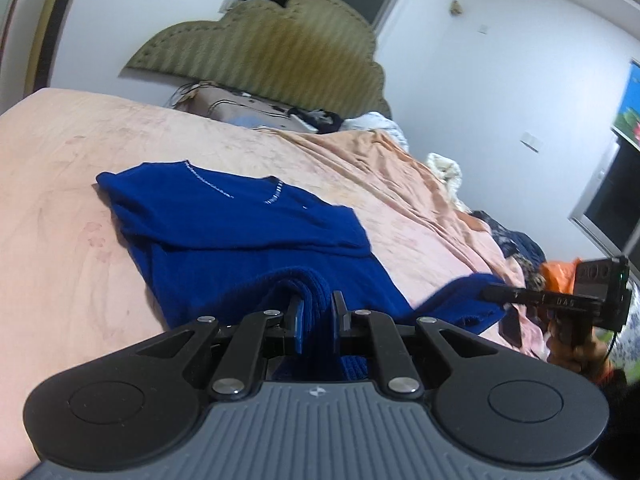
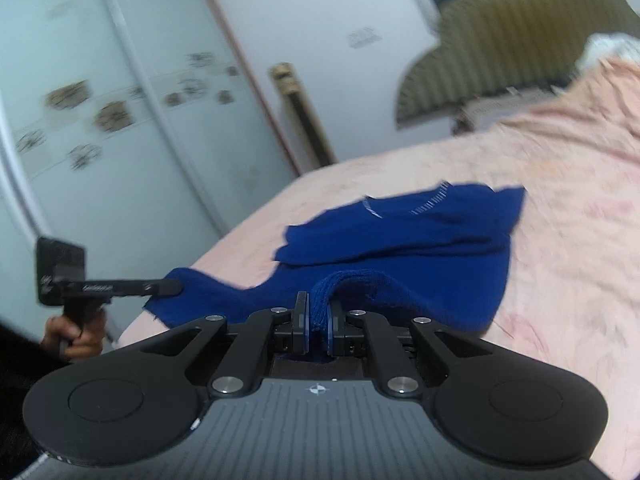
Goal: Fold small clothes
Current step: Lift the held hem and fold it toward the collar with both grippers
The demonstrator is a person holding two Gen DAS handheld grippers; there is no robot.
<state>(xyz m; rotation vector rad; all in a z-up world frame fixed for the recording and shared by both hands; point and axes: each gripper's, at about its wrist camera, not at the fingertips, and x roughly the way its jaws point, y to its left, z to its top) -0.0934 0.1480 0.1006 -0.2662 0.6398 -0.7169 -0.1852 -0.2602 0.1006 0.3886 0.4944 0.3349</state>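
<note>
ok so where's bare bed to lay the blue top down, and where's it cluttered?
Bare pink sheet lies between the blue top and the bed's edge, toward the headboard; also on its other side. Crowded: the box at the headboard, and the clothes pile beyond the right gripper.

Your left gripper (image 1: 318, 312) is a black linkage on a grey ribbed body, with a small white emblem at the centre of the ribs. Two round black discs flank the body, and silver rivet heads mark the pivots of the four link arms. Its fingers (image 1: 297, 326) carry blue pads. Your right gripper (image 2: 318, 322) has the same build, colours and emblem. Seen from the side, each is a slim black bar with a boxy camera block behind. A dark sleeve (image 2: 16, 380) covers your left arm.
</note>
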